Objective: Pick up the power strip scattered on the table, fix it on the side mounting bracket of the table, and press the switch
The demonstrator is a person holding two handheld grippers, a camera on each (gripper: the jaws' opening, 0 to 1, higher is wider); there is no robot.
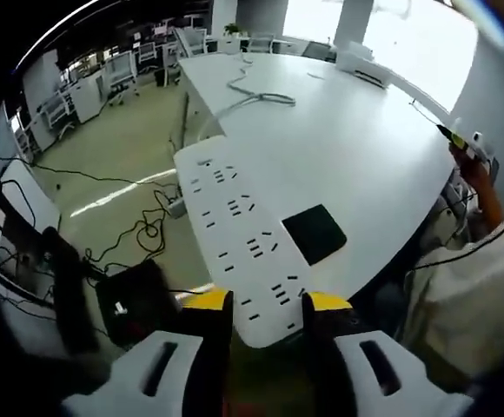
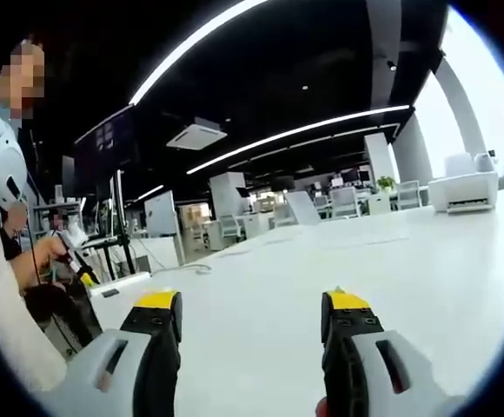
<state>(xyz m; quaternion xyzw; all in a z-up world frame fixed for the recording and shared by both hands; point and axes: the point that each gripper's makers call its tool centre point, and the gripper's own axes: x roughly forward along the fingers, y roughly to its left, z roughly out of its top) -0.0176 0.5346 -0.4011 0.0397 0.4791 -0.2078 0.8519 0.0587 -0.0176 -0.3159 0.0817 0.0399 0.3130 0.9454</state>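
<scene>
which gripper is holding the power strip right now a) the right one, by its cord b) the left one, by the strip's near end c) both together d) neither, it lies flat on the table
b: in the left gripper view the left gripper is closed on the near end of the white power strip, held out over the table edge, while the right gripper is open with nothing between its fingers.

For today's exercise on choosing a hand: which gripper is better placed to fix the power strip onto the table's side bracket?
Left. The left gripper is already shut on the strip, holding it over the table edge. The right gripper is open with nothing between its fingers, above the tabletop. I cannot make out the bracket.
</scene>
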